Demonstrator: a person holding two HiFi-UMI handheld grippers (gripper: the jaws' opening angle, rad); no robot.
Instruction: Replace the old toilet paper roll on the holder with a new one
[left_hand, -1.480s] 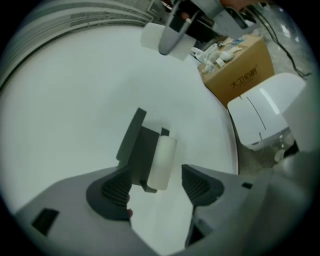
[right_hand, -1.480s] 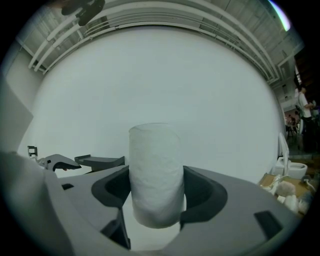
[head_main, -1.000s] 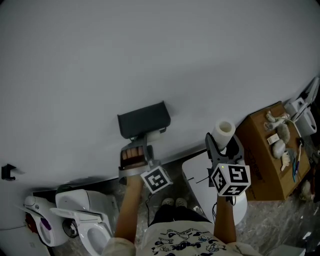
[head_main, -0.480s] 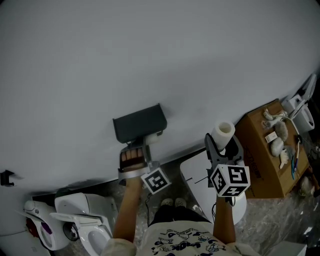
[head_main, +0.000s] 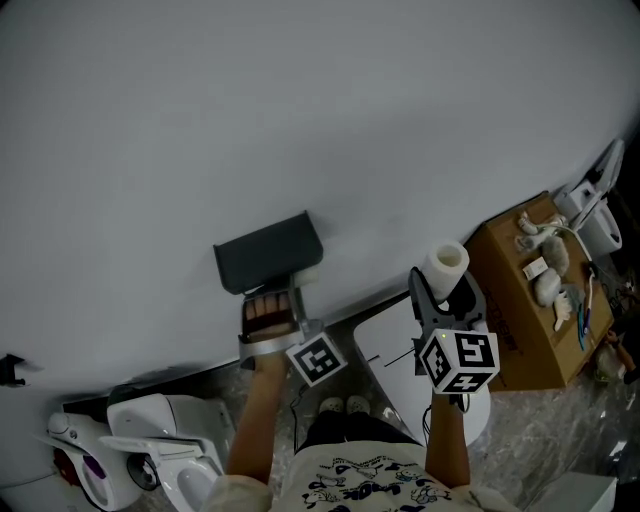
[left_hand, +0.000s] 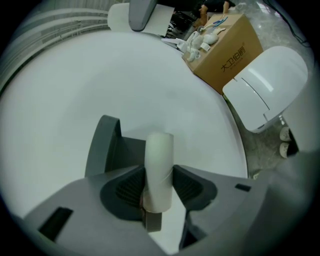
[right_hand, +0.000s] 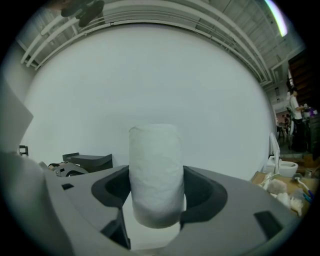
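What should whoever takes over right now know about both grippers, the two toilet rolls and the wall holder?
Left gripper: jaws have just been closing and now press on the thin old roll, which sits at the dark wall holder.
Right gripper: jaws shut on the full new roll, held off to the holder's right in the head view.
Done: old roll gripped, new roll in hand.
Left: pull the old roll off, set it aside, fit the new roll on the wall holder.

The holder (head_main: 268, 252) looks matt, the tube (left_hand: 159, 165) smooth cardboard, the roll (right_hand: 155, 172) soft dimpled paper
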